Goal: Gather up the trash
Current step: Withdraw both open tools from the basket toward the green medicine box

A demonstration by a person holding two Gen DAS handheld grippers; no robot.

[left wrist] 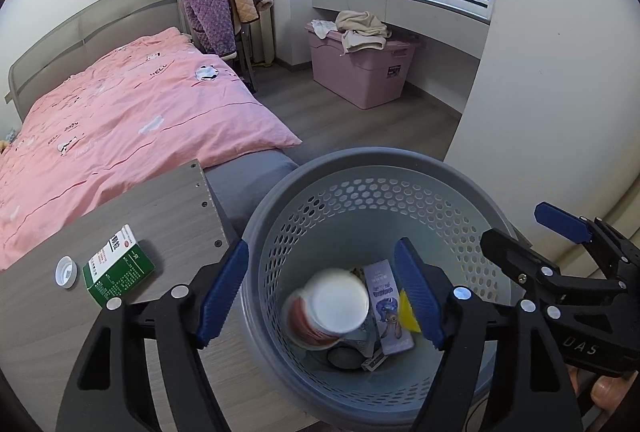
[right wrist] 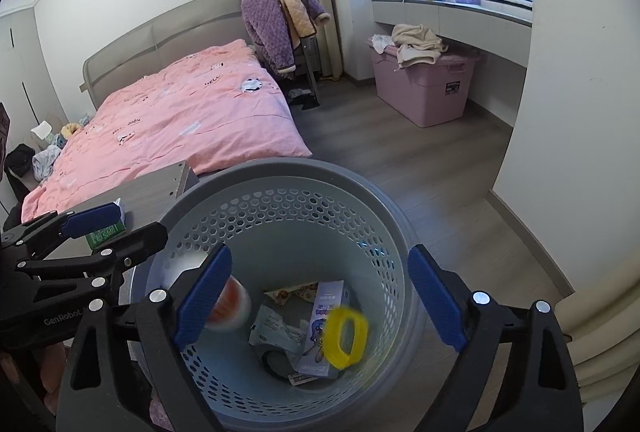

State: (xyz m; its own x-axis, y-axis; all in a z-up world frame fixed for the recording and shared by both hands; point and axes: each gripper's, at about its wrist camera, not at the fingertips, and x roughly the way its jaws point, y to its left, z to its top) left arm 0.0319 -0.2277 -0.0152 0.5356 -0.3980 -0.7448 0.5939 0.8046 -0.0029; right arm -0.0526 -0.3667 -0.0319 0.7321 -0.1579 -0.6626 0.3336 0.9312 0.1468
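Observation:
A grey perforated trash basket (left wrist: 360, 160) (right wrist: 280, 168) stands beside a wooden table. My left gripper (left wrist: 322, 296) is open above it, and a blurred white-and-red cup (left wrist: 332, 308) (right wrist: 230, 306) hangs free in the air between its fingers. My right gripper (right wrist: 320, 306) is open over the basket, with a blurred yellow ring (right wrist: 346, 336) loose in the air below it. A pale purple carton (left wrist: 386, 306) (right wrist: 324, 328) and wrappers (right wrist: 276, 330) lie in the basket. A green box (left wrist: 118, 266) (right wrist: 105, 232) and a white cap (left wrist: 66, 271) lie on the table.
The wooden table (left wrist: 152, 208) sits left of the basket. A bed with a pink duvet (left wrist: 120, 120) lies behind. A pink storage bin (left wrist: 360, 68) with clothes stands under the window. A chair with purple jackets (left wrist: 212, 12) stands by the bed. A white wall (left wrist: 560, 72) is on the right.

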